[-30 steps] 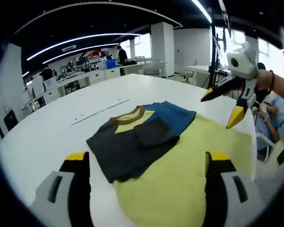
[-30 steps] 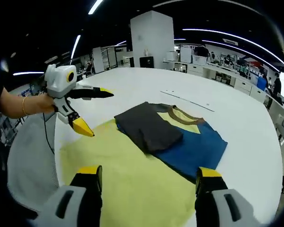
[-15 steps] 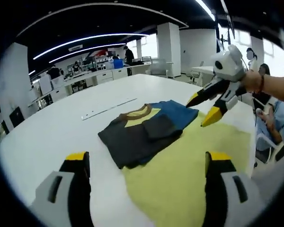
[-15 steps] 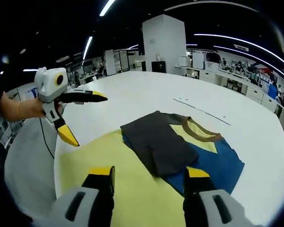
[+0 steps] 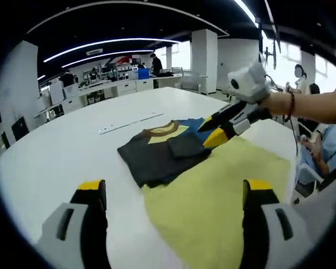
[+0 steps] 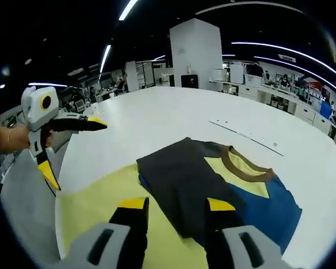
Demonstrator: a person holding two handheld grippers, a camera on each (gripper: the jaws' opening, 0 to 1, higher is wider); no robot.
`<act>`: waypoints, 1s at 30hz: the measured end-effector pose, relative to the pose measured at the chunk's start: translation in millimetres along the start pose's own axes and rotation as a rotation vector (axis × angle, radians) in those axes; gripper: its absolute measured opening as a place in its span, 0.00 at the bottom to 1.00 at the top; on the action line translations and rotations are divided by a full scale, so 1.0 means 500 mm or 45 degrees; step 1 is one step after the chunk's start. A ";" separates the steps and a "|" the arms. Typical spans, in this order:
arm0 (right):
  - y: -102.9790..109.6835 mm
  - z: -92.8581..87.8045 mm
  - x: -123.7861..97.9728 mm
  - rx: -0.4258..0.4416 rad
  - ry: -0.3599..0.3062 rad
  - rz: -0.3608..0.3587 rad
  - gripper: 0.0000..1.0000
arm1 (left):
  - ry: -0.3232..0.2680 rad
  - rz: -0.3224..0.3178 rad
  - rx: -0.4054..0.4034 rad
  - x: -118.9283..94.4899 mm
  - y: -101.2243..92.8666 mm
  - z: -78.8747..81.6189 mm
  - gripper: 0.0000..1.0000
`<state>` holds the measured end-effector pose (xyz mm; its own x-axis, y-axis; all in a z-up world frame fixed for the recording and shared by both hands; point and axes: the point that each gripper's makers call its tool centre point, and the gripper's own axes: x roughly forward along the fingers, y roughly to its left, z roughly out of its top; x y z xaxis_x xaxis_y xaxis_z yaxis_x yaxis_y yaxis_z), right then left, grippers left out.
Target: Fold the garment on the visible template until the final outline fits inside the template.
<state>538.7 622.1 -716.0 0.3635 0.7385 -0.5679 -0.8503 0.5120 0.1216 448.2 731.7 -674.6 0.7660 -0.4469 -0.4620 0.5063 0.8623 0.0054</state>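
Note:
A folded garment, dark grey with a yellow chest, brown collar and blue part, lies at the far end of a yellow template sheet on the white table. My left gripper stands open, wide, short of the garment over the sheet's near edge. My right gripper comes in from the right, its tips low over the garment's grey fold. In the right gripper view the garment lies just beyond my right gripper, which is open with a narrowed gap. The left gripper hangs open at the sheet's left edge.
A thin white strip lies on the table beyond the garment, also seen as the strip. A seated person is past the table's right edge. A white pillar and desks stand far behind.
My right gripper has come down and in over the garment's grey fold, and its jaws have narrowed. The left gripper has drawn back toward the table's edge, still wide open.

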 end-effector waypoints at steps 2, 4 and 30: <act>0.000 0.002 0.012 0.004 -0.001 0.001 0.36 | -0.004 -0.007 -0.009 -0.005 -0.001 -0.001 0.99; 0.002 0.000 0.025 0.004 0.009 0.004 0.36 | -0.001 -0.007 -0.002 -0.009 -0.001 -0.002 0.99; -0.015 -0.036 0.126 -0.134 0.160 -0.134 0.10 | 0.087 0.039 -0.063 -0.053 -0.016 -0.084 0.99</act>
<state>560.9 656.8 -767.4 0.4076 0.6191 -0.6713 -0.8476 0.5300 -0.0258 407.1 746.7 -699.5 0.7511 -0.4046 -0.5216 0.4618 0.8867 -0.0227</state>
